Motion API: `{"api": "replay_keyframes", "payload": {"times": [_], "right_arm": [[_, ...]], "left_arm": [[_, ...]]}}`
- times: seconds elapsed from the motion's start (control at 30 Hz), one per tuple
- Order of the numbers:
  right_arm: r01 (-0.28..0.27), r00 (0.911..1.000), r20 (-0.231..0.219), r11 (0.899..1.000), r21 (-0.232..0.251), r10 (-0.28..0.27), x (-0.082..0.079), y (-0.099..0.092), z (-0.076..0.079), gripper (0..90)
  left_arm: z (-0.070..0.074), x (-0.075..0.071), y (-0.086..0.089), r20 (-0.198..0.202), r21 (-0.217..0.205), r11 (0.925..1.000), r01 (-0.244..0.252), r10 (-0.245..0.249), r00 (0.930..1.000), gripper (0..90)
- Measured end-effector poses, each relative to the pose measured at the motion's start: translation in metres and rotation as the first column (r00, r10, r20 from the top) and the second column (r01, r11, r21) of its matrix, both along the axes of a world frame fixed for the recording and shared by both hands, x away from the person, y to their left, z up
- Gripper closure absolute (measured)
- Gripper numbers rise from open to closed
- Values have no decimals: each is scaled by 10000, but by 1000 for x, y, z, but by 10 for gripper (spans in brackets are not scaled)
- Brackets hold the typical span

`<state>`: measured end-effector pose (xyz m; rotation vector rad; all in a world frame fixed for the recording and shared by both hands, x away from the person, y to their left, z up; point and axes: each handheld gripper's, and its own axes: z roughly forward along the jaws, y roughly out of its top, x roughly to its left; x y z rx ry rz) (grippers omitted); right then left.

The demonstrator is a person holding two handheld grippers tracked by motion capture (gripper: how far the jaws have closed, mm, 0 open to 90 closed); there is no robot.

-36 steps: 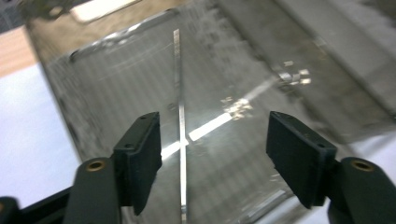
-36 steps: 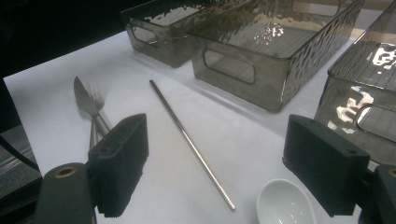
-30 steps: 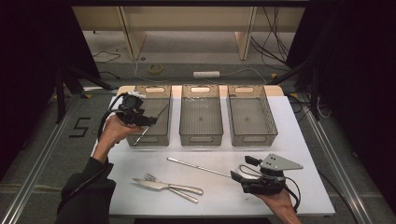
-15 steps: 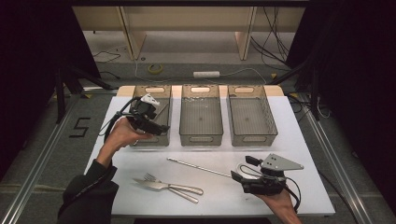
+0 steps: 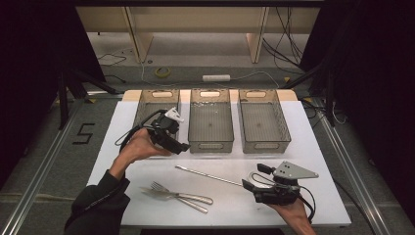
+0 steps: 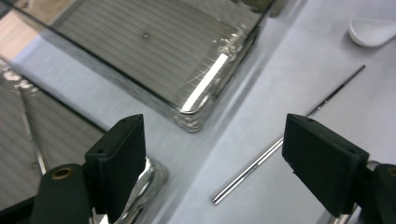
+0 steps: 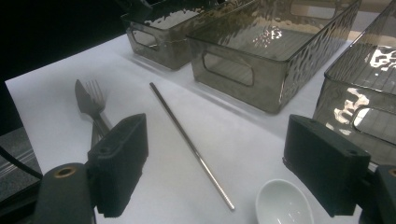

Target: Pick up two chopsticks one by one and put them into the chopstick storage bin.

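Metal straw [image 5: 211,176] lies bare on our white table [image 5: 318,147], between our two grippers and just in front of the middle bin [image 5: 210,126]. Our left gripper [image 5: 178,146] hovers by the left bin [image 5: 147,105], jaws just opened wide, holding nothing. Our right gripper [image 5: 249,186], jaws apart and empty, rests beside a white spoon [image 7: 280,203].

Three clear smoky plastic bins stand in a row in the upper middle of the high view: the left bin [image 5: 149,105], the middle bin [image 5: 210,120] and the right bin [image 5: 262,122]. Below them lie one thin metal rod [image 5: 208,176], one fork [image 5: 171,191] and one knife [image 5: 161,195] at lower centre. One white spoon [image 7: 280,203] shows at the bottom right of the right gripper view.
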<state>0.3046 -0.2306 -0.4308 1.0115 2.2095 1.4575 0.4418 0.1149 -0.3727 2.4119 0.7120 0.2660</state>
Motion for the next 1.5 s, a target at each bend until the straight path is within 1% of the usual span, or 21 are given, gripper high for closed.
{"api": "replay_keyframes", "payload": {"times": [0.07,0.13,0.27,0.37,0.43,0.5,0.53,0.7,0.97,1.1,1.13,1.17,1.23,1.27,1.3,1.33,1.37,1.4,1.43,1.47,1.5], "right_arm": [[14,10000,-2,10000,14,-14,0,0,0,228],[18,10000,3,10000,26,-18,1,0,0,228],[20,10000,0,10000,43,-20,1,-1,0,228],[70,10000,-11,10000,32,-70,1,-1,0,228],[77,10000,-29,9999,69,-77,1,-2,0,228],[77,10000,-37,10000,42,-77,1,-2,0,229],[80,10000,-43,10000,51,-80,1,-3,0,229],[102,9999,-66,9999,80,-102,1,-2,-1,229],[113,9999,-67,9999,73,-112,2,-2,-1,229],[107,9999,-51,9999,33,-107,1,-3,0,229],[98,9999,-35,9999,24,-98,1,-3,0,229],[99,9999,-37,9999,24,-99,1,-3,0,229],[100,9999,-22,9999,30,-100,1,-2,0,229],[95,10000,-24,10000,28,-95,1,-2,0,229],[95,10000,-24,10000,28,-95,1,-2,0,229],[87,9999,-51,10000,14,-87,1,-2,0,229],[87,9999,-51,10000,14,-87,1,-2,0,229],[80,10000,-38,10000,10,-80,1,-2,0,229],[84,10000,-35,10000,8,-84,1,-2,0,229],[84,10000,-35,10000,8,-84,1,-2,0,229],[98,9999,-30,10000,-2,-98,1,-2,0,229]], "left_arm": [[-3,-1,-5,-86,73,9997,222,-221,9997,205],[-7,-3,-9,-118,258,9989,403,-400,9991,205],[-14,-5,-17,-266,437,9968,674,-663,9974,206],[-20,-6,-24,-381,750,9935,855,-828,9958,203],[-21,-7,-25,-426,752,9932,884,-854,9954,204],[-24,-8,-28,-495,909,9903,1048,-1006,9937,209],[-25,-8,-29,-526,877,9904,1073,-1030,9933,211],[-31,-9,-35,-661,1125,9851,1300,-1231,9902,219],[-43,-9,-44,-886,1473,9779,1486,-1366,9867,245],[-49,-10,-47,-1030,1666,9728,1612,-1454,9840,299],[-52,-10,-48,-1135,1855,9664,1782,-1590,9807,313],[-52,-10,-48,-1135,1855,9664,1782,-1590,9807,325],[-55,-10,-50,-1216,1988,9620,1870,-1651,9787,345],[-57,-10,-51,-1284,1980,9614,1909,-1676,9775,358],[-58,-10,-51,-1324,2053,9579,2009,-1762,9754,358],[-61,-10,-53,-1376,2094,9561,2049,-1786,9742,377],[-63,-10,-54,-1410,2100,9554,2076,-1806,9734,377],[-64,-11,-55,-1505,2190,9504,2209,-1908,9700,401],[-66,-11,-56,-1553,2215,9485,2265,-1950,9684,412],[-67,-11,-57,-1607,2223,9484,2263,-1933,9679,412],[-68,-10,-57,-1645,2307,9444,2342,-1993,9660,441]]}}
